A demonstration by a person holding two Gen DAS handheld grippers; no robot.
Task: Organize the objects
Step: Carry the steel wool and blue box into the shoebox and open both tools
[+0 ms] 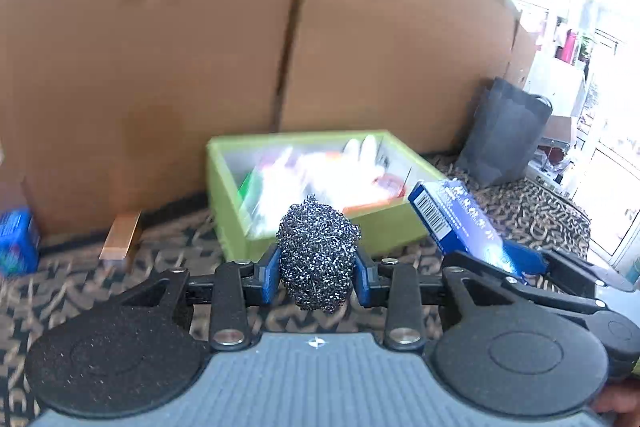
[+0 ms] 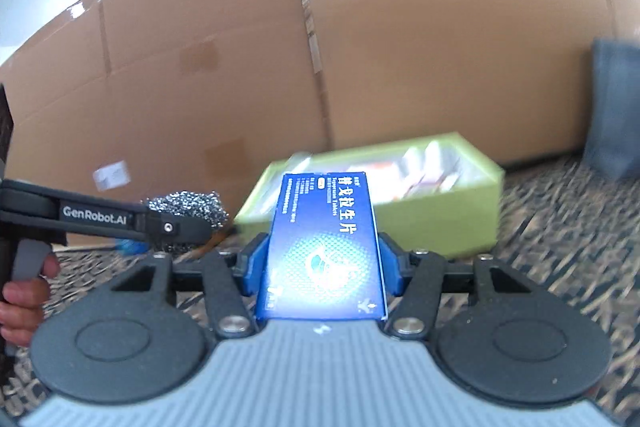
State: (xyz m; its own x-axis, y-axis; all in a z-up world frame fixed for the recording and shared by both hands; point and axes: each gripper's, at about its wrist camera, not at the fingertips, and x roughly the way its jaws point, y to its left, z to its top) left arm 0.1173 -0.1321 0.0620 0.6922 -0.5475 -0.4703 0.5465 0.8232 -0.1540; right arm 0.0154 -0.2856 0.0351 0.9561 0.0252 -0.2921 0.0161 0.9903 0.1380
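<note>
Left gripper (image 1: 318, 273) clamps a grey steel-wool scouring ball (image 1: 318, 253). Ahead of both grippers, a lime-green open box (image 1: 240, 219) holds blurred white and red packets. Right gripper (image 2: 322, 267) clamps a blue carton (image 2: 326, 247) bearing Chinese lettering; "GenRobot.AI" on the left gripper's arm. Brown cardboard wall (image 1: 160, 47) behind; dark grey paper bag (image 1: 502, 133) further right.

A scratchy ball of shiny metal wire (image 1: 318, 255) is being squeezed by smooth blue plastic pads (image 1: 269, 271). A glossy blue paper box (image 2: 326, 247) is being lit brightly. Plain brown cardboard (image 1: 160, 47) and patterned cloth (image 1: 532, 211) are being shown behind.
</note>
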